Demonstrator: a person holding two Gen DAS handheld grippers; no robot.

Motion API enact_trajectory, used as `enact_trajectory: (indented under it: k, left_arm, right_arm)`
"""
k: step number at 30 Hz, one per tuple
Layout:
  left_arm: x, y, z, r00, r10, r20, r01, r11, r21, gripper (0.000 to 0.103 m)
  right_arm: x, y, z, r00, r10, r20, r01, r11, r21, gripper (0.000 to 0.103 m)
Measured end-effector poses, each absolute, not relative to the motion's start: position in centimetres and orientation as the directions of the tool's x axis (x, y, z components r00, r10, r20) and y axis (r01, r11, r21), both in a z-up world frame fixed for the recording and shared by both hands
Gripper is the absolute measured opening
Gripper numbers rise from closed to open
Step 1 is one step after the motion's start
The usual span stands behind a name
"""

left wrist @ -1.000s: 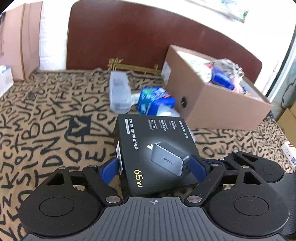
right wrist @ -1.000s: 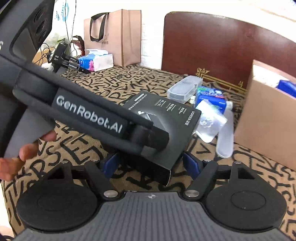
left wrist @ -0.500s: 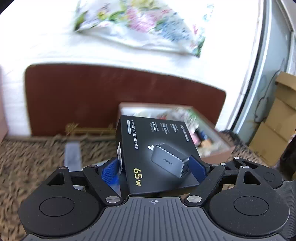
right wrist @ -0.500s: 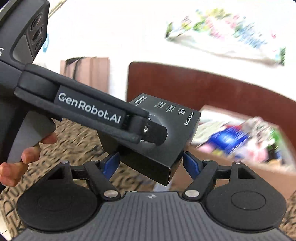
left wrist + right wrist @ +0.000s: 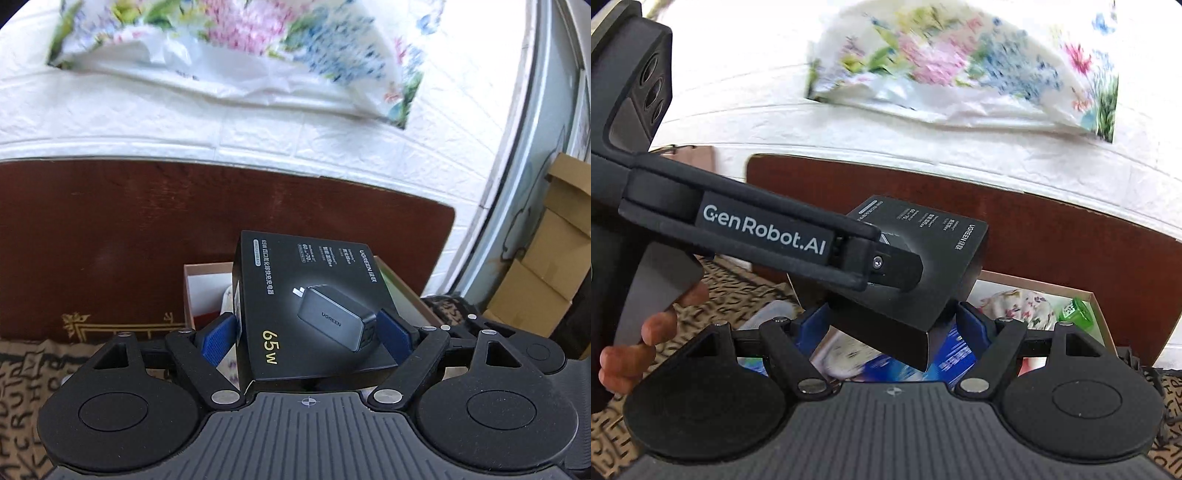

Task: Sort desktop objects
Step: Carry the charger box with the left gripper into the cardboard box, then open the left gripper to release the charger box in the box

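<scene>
Charger box: the black charger box (image 5: 314, 306) is held in the air by both grippers together, above the open cardboard box (image 5: 1086, 295) that stands in front of the dark wooden board (image 5: 147, 236).
Left gripper: the left gripper (image 5: 306, 332) is closed on the charger box, with a blue pad pressed on each side of it.
Right gripper: the right gripper (image 5: 892, 325) is seen with its blue pads against the lower corner of the same box, so the box is judged to be gripped there too.
Cardboard box: several things are already lying inside, among them a flowered packet (image 5: 1015, 306) and a green item (image 5: 1076, 312); this part of the sorting is judged as done.
Patterned cloth: only a small part of the tablecloth (image 5: 26, 376) is visible, so it cannot be told what is left on the desk.
Step in hand: the charger box is not yet set down; lowering it into the cardboard box and releasing it is judged to be what remains for this item.
</scene>
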State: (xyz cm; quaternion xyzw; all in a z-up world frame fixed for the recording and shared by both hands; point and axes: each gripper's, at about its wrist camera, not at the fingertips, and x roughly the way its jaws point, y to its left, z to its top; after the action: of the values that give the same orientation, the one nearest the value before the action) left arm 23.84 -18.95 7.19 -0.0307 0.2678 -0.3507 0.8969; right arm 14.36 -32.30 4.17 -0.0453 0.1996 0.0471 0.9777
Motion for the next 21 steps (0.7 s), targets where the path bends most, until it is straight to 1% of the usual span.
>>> enact_trajectory:
  k: [3, 5, 8, 10, 11, 12, 15, 16, 19, 21]
  left_arm:
    - [26.6, -19.7, 6.3, 0.594, -0.645, -0.48, 0.602, 0.753, -0.267, 0.084]
    - [28.5, -20.1, 5.7, 0.587, -0.641, -0.495, 0.588, 0.757, -0.284, 0.086]
    - [30.4, -20.6, 4.7, 0.584, -0.626, -0.517, 0.578, 0.768, -0.276, 0.086]
    - [30.8, -20.5, 4.4, 0.576, -0.635, -0.515, 0.59, 0.759, -0.276, 0.089]
    - [30.8, -20.4, 4.3, 0.571, -0.642, -0.512, 0.598, 0.752, -0.276, 0.096]
    - [30.7, -20.3, 4.3, 0.572, -0.645, -0.507, 0.602, 0.75, -0.273, 0.103]
    - [30.3, -20.3, 4.6, 0.602, -0.627, -0.494, 0.605, 0.762, -0.231, 0.103]
    - [30.3, -20.5, 4.7, 0.608, -0.617, -0.5, 0.602, 0.769, -0.217, 0.103]
    - [30.4, -20.8, 4.7, 0.623, -0.583, -0.521, 0.581, 0.791, -0.19, 0.103]
    - [30.2, -20.8, 4.7, 0.629, -0.582, -0.516, 0.582, 0.792, -0.184, 0.103]
  right_arm:
    - [16.8, -33.2, 3.6, 0.901, 0.068, -0.429, -0.11, 0.991, -0.073, 0.079]
    - [18.2, -33.4, 3.2, 0.893, 0.063, -0.446, -0.109, 0.991, -0.08, 0.079]
    - [20.2, -33.9, 2.7, 0.882, 0.063, -0.467, -0.107, 0.992, -0.069, 0.079]
    - [21.4, -34.0, 2.6, 0.878, 0.055, -0.475, -0.103, 0.992, -0.076, 0.078]
    - [22.1, -33.9, 2.5, 0.873, 0.04, -0.486, -0.095, 0.991, -0.09, 0.079]
    - [22.5, -33.7, 2.5, 0.869, 0.021, -0.494, -0.086, 0.99, -0.108, 0.082]
    - [22.8, -33.2, 2.2, 0.872, -0.009, -0.489, -0.08, 0.984, -0.159, 0.089]
    - [22.8, -33.0, 2.0, 0.872, -0.014, -0.49, -0.08, 0.982, -0.171, 0.09]
    - [22.8, -32.7, 1.7, 0.879, -0.04, -0.476, -0.059, 0.98, -0.192, 0.099]
    - [23.0, -32.6, 1.7, 0.881, -0.045, -0.47, -0.054, 0.979, -0.196, 0.1]
